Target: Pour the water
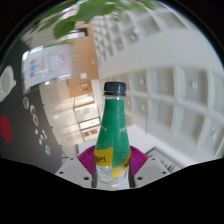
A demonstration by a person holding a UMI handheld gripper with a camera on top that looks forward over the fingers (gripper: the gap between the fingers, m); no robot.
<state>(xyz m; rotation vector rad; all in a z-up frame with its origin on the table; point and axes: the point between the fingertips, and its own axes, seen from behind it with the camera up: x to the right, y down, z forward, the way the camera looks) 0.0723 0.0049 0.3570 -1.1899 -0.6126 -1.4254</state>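
A green plastic bottle (113, 128) with a dark cap (114, 89) and a yellow label stands upright between my fingers. Its clear lower part sits low between them. My gripper (111, 163) is shut on the bottle: the magenta pads (87, 158) press against both of its sides. The bottle appears lifted, with the room far behind it. No cup or glass is in view.
A white shelving unit with square compartments (165, 90) fills the right side. A whiteboard or poster (45, 68) hangs at the left above a pale floor area. Green leaves (100, 10) show at the top.
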